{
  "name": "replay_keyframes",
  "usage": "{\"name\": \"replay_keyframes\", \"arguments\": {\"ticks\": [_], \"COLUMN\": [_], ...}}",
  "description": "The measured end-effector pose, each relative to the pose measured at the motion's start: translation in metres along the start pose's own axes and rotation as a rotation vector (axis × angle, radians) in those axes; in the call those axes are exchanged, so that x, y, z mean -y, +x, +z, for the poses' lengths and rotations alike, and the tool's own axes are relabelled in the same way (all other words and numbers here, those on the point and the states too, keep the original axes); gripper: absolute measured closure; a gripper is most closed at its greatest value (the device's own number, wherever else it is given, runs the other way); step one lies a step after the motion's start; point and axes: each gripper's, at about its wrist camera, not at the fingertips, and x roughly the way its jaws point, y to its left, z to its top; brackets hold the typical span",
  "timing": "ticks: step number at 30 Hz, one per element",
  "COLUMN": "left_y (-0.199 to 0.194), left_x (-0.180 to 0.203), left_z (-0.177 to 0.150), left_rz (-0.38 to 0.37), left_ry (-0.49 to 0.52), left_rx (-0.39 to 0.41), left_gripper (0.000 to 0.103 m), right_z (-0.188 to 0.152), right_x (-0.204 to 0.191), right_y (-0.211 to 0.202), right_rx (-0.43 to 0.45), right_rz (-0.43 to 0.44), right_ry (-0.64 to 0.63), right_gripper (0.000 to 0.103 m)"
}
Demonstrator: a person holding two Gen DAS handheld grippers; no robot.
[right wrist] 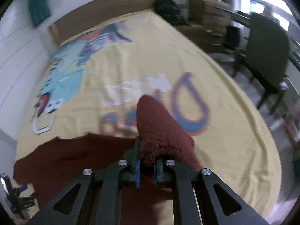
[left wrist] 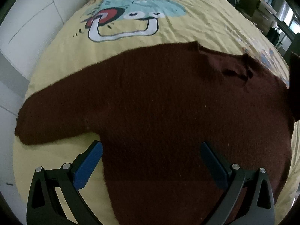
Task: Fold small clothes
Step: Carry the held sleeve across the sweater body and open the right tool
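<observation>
A dark maroon knitted sweater (left wrist: 159,103) lies spread flat on the yellow printed bedsheet (left wrist: 196,24), one sleeve stretched out to the left. My left gripper (left wrist: 151,150) hovers above its lower body with both blue pads wide apart and nothing between them. In the right wrist view, my right gripper (right wrist: 147,159) is shut on the sweater's other sleeve (right wrist: 157,129), which bunches up over the fingers and rises off the bed. The rest of the sweater (right wrist: 75,153) lies low at the left of that view. The left gripper (right wrist: 16,200) shows small at the bottom left.
The bed takes up most of both views, with a cartoon print on the bedsheet (right wrist: 131,56). A white wall (left wrist: 28,28) runs along the left side. A dark chair (right wrist: 266,56), a black bag (right wrist: 166,9) and shelves (right wrist: 206,0) stand beyond the right edge.
</observation>
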Motion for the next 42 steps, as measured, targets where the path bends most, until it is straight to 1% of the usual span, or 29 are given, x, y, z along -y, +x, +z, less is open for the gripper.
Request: {"name": "replay_keyframes", "arguments": {"ticks": [3,8,11,15,17,18,23,26,30,32,33,34,35,36,37,38,42], "left_y": [-0.003,0.002,0.008,0.014,0.015,0.016,0.023,0.025,0.027,0.026,0.024,0.024,0.024,0.023,0.021,0.02,0.015], "left_x": [-0.004,-0.014,-0.019,-0.022,-0.025,-0.025,-0.028,-0.029,-0.029,-0.029,-0.029,-0.028,-0.028,-0.028,-0.027,-0.027,-0.02], "left_z": [0.007,0.013,0.016,0.018,0.017,0.017,0.012,0.008,0.005,0.004,0.004,0.004,0.004,0.004,0.004,0.004,0.006], "left_rz": [-0.005,-0.015,-0.025,-0.046,-0.062,-0.066,-0.053,-0.062,-0.056,-0.055,-0.052,-0.045,-0.041,-0.044,-0.055,-0.063,-0.053], "left_ry": [0.003,-0.019,-0.032,-0.048,-0.059,-0.061,-0.068,-0.076,-0.08,-0.078,-0.073,-0.068,-0.064,-0.06,-0.056,-0.05,-0.022], "left_rx": [0.029,0.025,0.019,0.007,0.006,0.006,-0.018,-0.03,-0.043,-0.039,-0.038,-0.04,-0.042,-0.045,-0.045,-0.043,-0.034], "left_gripper": [0.001,0.001,0.001,0.001,0.001,0.001,0.001,0.001,0.001,0.001,0.001,0.001,0.001,0.001,0.001,0.001,0.001], "right_z": [0.0,-0.012,-0.03,-0.063,-0.08,-0.092,-0.137,-0.15,-0.154,-0.152,-0.151,-0.15,-0.148,-0.146,-0.145,-0.146,-0.154], "right_x": [-0.045,-0.108,-0.141,-0.165,-0.17,-0.172,-0.171,-0.166,-0.172,-0.174,-0.174,-0.173,-0.171,-0.169,-0.166,-0.164,-0.149], "right_y": [0.012,0.04,0.062,0.091,0.103,0.113,0.144,0.15,0.153,0.153,0.15,0.147,0.142,0.136,0.128,0.124,0.108], "right_rx": [-0.02,-0.084,-0.141,-0.22,-0.245,-0.275,-0.37,-0.382,-0.371,-0.375,-0.373,-0.371,-0.365,-0.355,-0.343,-0.341,-0.357], "right_rz": [0.054,0.115,0.15,0.17,0.174,0.167,0.111,0.094,0.068,0.071,0.076,0.078,0.083,0.089,0.096,0.1,0.037], "right_ry": [-0.05,-0.132,-0.171,-0.201,-0.213,-0.214,-0.228,-0.227,-0.245,-0.251,-0.247,-0.245,-0.237,-0.227,-0.223,-0.229,-0.282], "right_gripper": [0.093,0.093,0.093,0.093,0.093,0.093,0.093,0.093,0.091,0.085,0.084,0.079,0.064,0.053,0.034,0.026,0.022]}}
